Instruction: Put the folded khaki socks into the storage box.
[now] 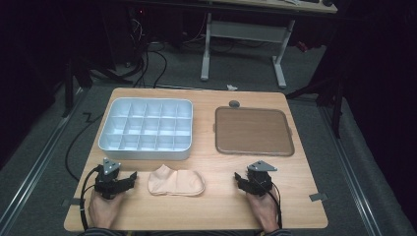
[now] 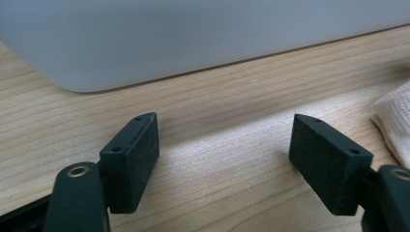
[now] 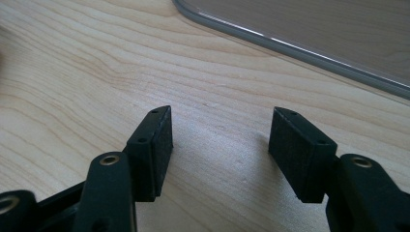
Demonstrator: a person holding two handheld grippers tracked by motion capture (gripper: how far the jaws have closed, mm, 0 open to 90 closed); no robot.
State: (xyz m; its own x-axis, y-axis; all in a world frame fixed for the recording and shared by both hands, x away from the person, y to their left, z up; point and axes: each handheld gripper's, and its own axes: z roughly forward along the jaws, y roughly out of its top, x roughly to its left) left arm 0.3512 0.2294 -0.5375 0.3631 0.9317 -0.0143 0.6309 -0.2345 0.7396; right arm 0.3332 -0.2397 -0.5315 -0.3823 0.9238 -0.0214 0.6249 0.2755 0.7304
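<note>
With both the left gripper and the right gripper resting wide and empty, the limp sock lying between them risks bunching or sliding if only 1 layer gets pinched.

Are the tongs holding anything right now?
No. The left tongs and the right tongs are both open with only bare table between them. The sock lies untouched between the hands.

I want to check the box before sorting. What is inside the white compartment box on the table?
In the high view the white compartment box shows bare white cells with nothing visible in them. The dividers and near wall partly hide the floors of the front row, so something small there cannot be ruled out.
</note>
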